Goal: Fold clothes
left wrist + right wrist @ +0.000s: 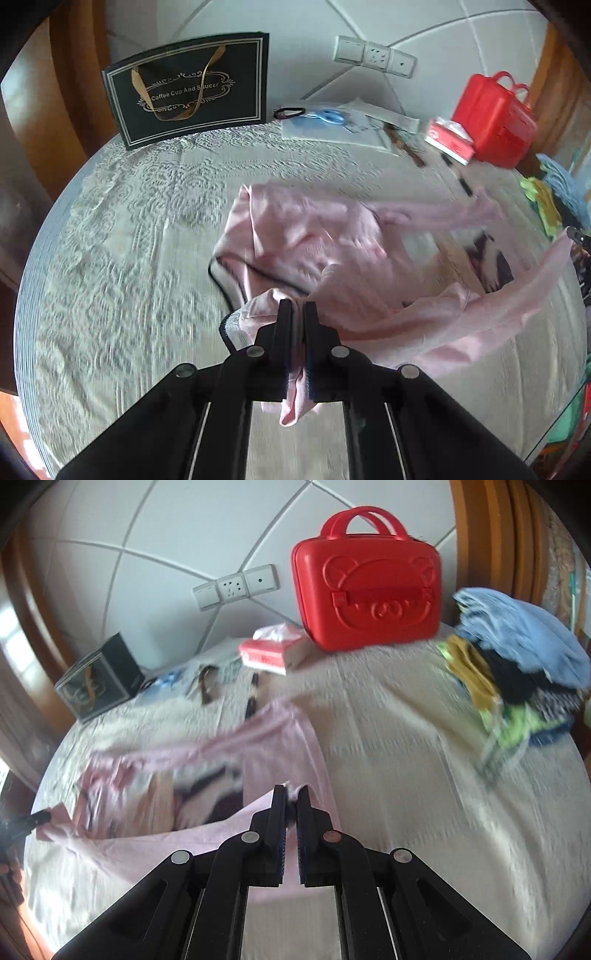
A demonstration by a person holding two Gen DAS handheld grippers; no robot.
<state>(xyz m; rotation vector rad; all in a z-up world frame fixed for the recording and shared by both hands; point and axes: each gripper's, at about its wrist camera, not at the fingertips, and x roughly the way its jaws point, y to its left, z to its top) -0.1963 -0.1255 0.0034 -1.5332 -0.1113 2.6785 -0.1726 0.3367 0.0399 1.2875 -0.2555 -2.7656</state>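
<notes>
A pale pink garment (317, 251) with dark trim and a printed front lies crumpled on the lace-covered bed (122, 236). My left gripper (298, 308) is shut on one edge of it, and pink cloth hangs down between its fingers. In the right wrist view the same pink garment (266, 738) stretches leftward, and my right gripper (291, 794) is shut on another edge of it. The cloth is lifted between the two grips. At the far left of that view the other gripper's tip (35, 818) shows, with pink cloth at it.
A black gift bag (192, 85) stands at the headboard. Scissors (325, 115), papers, a tissue pack (273, 650) and a red bear case (365, 579) lie along the back. A pile of clothes (517, 657) sits at the right. A dark pen (251, 698) lies near the garment.
</notes>
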